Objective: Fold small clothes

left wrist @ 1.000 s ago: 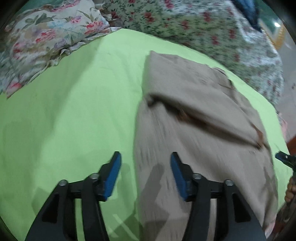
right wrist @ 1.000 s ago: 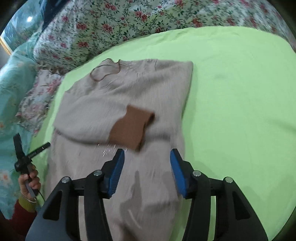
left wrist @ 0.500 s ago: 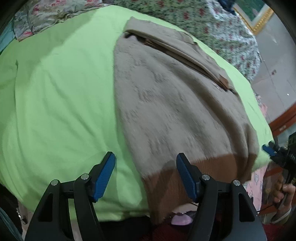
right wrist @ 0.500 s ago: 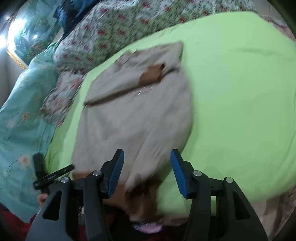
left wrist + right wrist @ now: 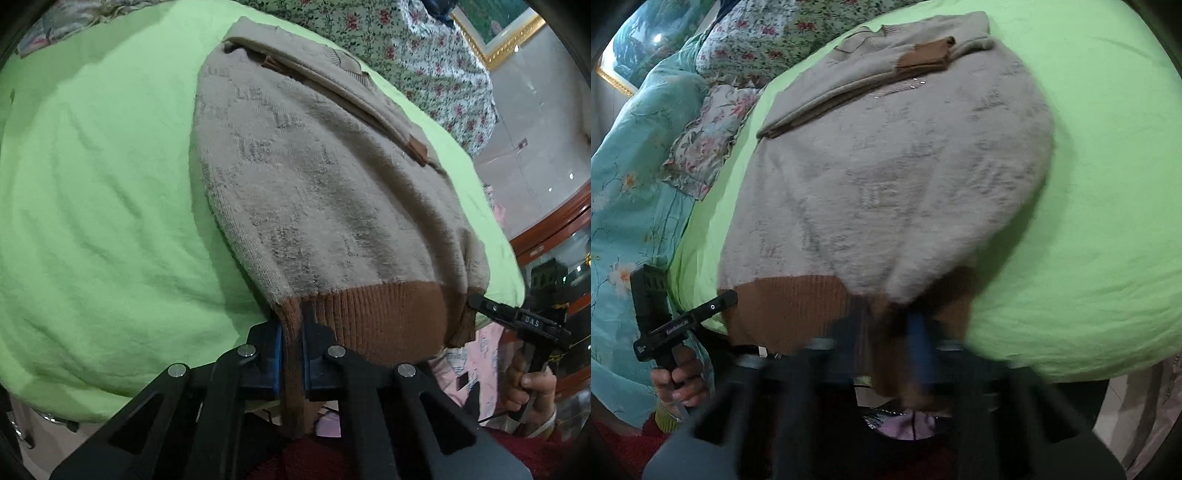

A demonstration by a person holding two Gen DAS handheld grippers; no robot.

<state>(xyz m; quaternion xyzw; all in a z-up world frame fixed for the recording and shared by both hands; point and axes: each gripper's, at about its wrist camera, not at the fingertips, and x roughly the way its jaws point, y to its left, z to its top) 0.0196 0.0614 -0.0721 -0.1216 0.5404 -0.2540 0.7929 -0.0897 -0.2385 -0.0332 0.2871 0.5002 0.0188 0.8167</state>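
A beige knit sweater with a brown ribbed hem lies on a green sheet, its sleeves folded across the chest. My left gripper is shut on the hem's left corner at the bed's near edge. In the right wrist view the sweater fills the middle, and my right gripper is blurred with the hem's right corner between its fingers; whether it has closed is unclear. The right gripper also shows in the left wrist view at the hem's far corner.
Floral bedding is piled behind the sweater. A teal flowered quilt lies along the left in the right wrist view. A gold picture frame and wooden furniture stand beyond the bed. The bed's near edge drops off just below the hem.
Both grippers moved back from over the sweater's middle to its brown hem at the near bed edge. The left gripper went from open to shut on the hem corner; the right narrowed around the other corner.
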